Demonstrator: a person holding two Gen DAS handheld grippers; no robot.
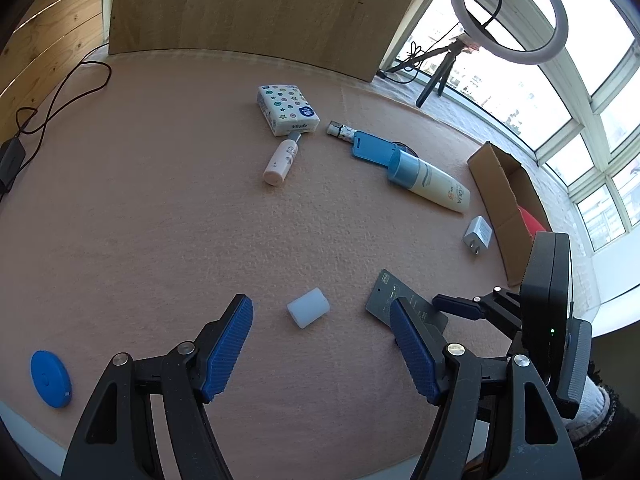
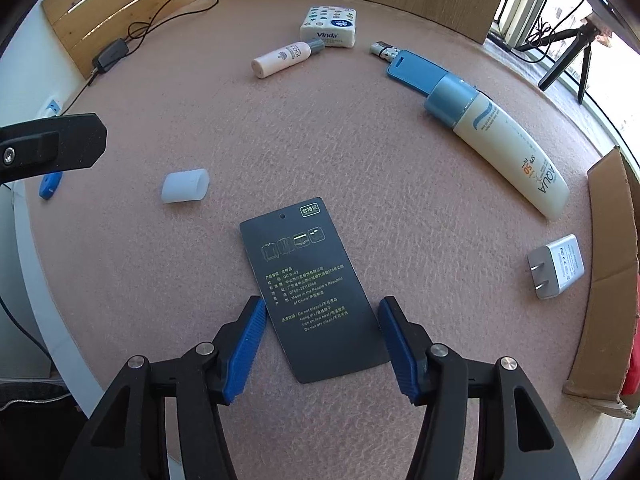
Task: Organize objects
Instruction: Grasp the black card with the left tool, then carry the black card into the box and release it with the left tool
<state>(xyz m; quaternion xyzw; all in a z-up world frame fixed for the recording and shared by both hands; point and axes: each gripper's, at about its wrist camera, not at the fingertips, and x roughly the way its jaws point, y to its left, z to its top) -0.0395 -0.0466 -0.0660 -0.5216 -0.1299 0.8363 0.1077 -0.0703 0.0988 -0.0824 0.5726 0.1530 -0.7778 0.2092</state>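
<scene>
Looking along the right gripper [image 2: 322,344], we see its fingers apart, one on each side of the dark tag [image 2: 310,292], which lies flat near the front edge of the tabletop [image 2: 320,140]. We cannot tell whether the pads touch it. Our left gripper [image 1: 320,348] has its fingers wide apart and holds nothing; the white cap [image 1: 308,307] lies on the tabletop just beyond them. The charger [image 2: 556,266] lies beside the box [image 2: 608,248] at the right edge. The sunscreen [image 2: 508,148] lies toward the far right.
</scene>
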